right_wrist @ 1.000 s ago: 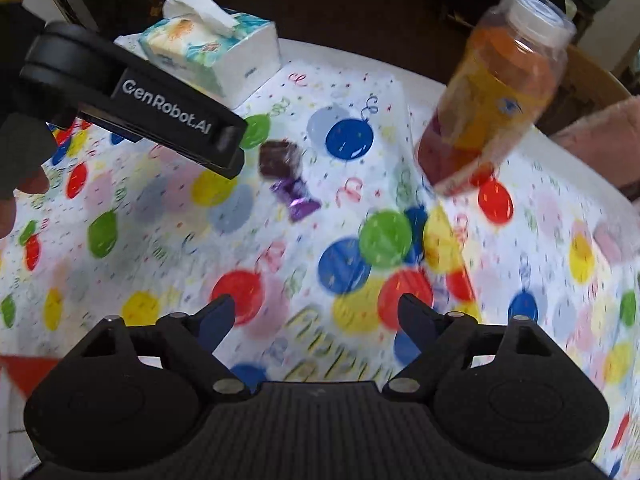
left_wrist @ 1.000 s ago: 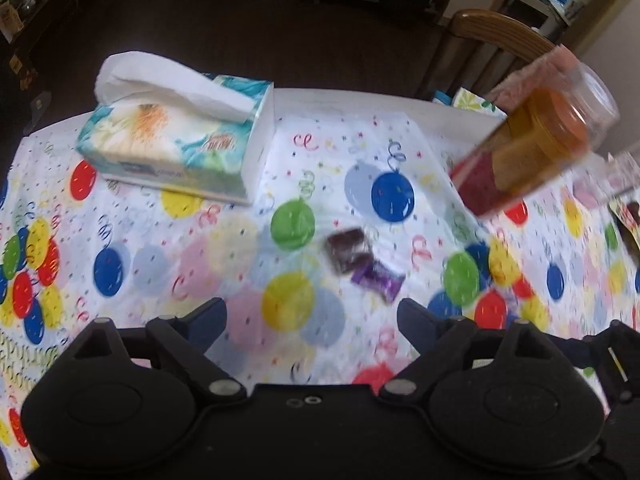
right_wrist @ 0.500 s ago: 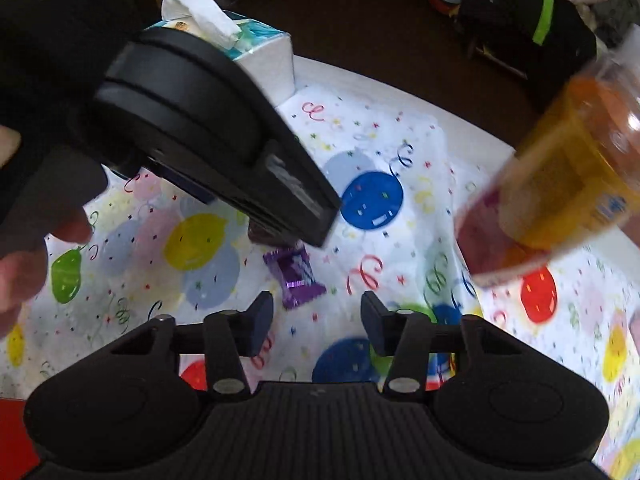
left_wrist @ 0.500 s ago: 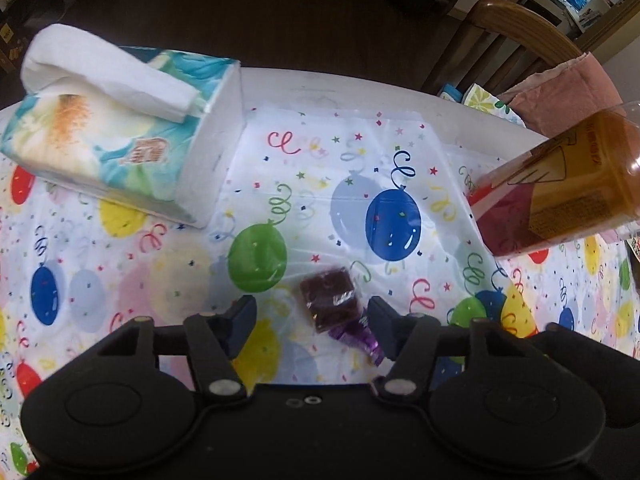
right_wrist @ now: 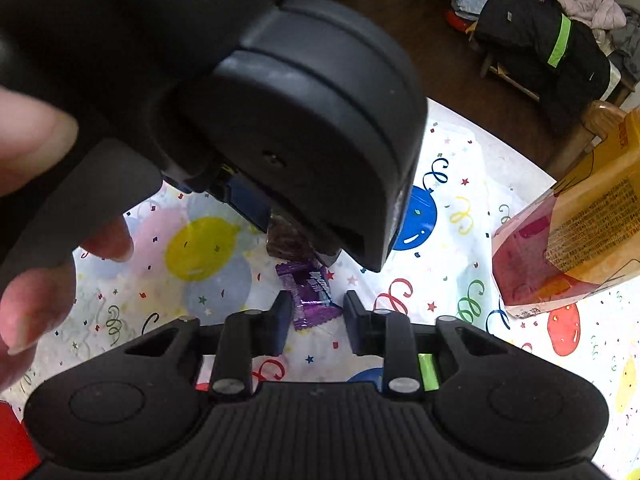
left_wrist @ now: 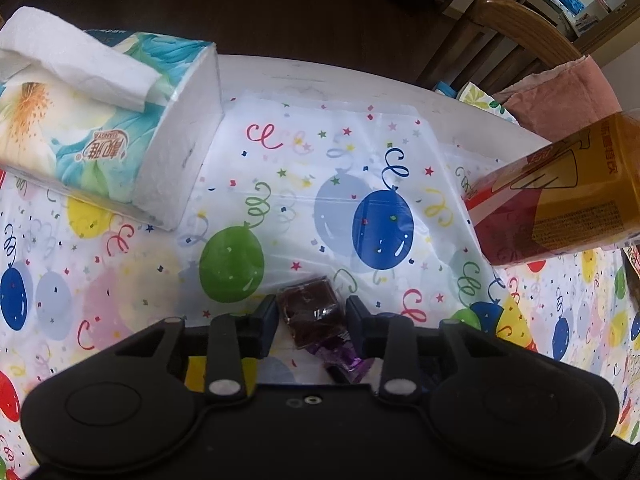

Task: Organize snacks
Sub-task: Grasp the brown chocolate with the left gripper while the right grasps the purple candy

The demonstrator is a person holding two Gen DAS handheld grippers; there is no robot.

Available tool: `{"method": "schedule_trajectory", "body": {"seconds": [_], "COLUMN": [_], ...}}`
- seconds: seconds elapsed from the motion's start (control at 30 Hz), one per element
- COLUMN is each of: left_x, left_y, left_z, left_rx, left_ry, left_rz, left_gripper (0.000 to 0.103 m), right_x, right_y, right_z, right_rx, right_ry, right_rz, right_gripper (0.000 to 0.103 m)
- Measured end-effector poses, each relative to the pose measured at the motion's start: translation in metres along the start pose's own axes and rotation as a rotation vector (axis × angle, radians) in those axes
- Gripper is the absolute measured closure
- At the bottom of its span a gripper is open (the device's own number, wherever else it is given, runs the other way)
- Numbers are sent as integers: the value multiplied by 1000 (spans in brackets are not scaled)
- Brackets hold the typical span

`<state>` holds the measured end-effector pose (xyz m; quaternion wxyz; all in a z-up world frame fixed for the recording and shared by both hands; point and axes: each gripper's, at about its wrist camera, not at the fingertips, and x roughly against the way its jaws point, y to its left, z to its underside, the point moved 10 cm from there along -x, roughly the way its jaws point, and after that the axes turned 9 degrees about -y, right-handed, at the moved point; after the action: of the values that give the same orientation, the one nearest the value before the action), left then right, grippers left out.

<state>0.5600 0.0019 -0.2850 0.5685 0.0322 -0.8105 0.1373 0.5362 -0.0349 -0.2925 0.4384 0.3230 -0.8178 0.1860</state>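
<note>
Both candies look light, crinkly, slippery. The left gripper (left_wrist: 311, 316) brackets the brown candy (left_wrist: 310, 308), the right gripper (right_wrist: 316, 316) the purple candy (right_wrist: 312, 294); jaws narrowed, contact unclear.

The tablecloth (left_wrist: 304, 168) is thin glossy plastic film printed with balloons, creased and catching light, and the tissue pack (left_wrist: 100, 128) at its far left corner wears a shiny printed wrapper with soft matt paper (left_wrist: 76, 64) pulled from its top. Near the cloth's middle, the brown candy (left_wrist: 310, 306) sits in clear crinkled film and the purple candy (right_wrist: 314, 294) in glossy foil-like wrap. The left gripper (left_wrist: 311, 316) and right gripper (right_wrist: 314, 316) are matt black plastic; right of the cloth, the bottle (left_wrist: 560, 196) is clear smooth plastic with a glossy label, and the chair (left_wrist: 516, 24) beyond is varnished wood.
</note>
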Motion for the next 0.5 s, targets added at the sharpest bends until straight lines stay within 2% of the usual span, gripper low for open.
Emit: {"method": "schedule_trajectory", "body": {"seconds": [0.3, 0.5], "left_x": [11, 28], "left_y": [11, 17], "left_z": [-1, 6], "left_rx": [44, 24], "left_ry": [-22, -26], "left_rz": [16, 13], "left_gripper": [71, 71], "right_x": [9, 28], "right_y": [-3, -6], "right_z": [6, 11], "right_rx": [-38, -78], "right_ry": [-14, -7], "right_rz": [-28, -41], "right_gripper": [78, 78]}}
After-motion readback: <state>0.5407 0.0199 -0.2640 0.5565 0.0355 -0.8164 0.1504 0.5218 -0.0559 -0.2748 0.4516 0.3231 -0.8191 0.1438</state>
